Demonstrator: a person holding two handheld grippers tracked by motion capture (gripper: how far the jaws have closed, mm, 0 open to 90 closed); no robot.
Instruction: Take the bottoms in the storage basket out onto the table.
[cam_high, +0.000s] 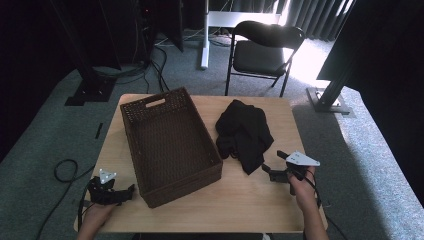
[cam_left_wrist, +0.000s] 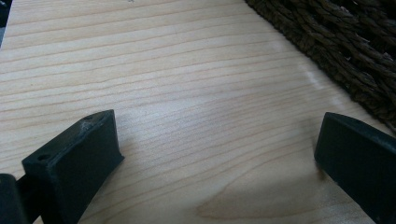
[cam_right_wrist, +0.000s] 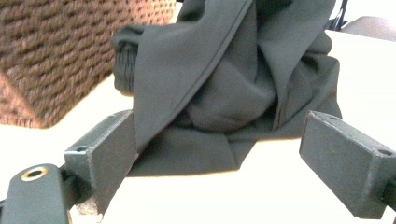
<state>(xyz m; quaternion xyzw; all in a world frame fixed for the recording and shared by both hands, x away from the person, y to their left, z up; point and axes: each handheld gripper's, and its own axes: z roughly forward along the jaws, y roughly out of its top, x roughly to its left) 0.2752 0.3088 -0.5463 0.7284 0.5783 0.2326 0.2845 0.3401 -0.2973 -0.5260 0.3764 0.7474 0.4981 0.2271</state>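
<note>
Wooden table (cam_high: 240, 200): both tools spread, right tool (cam_right_wrist: 219, 154) straddling black cloth (cam_right_wrist: 233, 84)

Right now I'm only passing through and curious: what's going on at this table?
A person sits at a wooden table with a two-jaw gripper in each hand. The right gripper is open, its jaws either side of the near edge of a crumpled black garment. The left gripper is open too, low over bare wood beside the near corner of a brown wicker basket. The basket is empty, and nothing is gripped yet.
</note>
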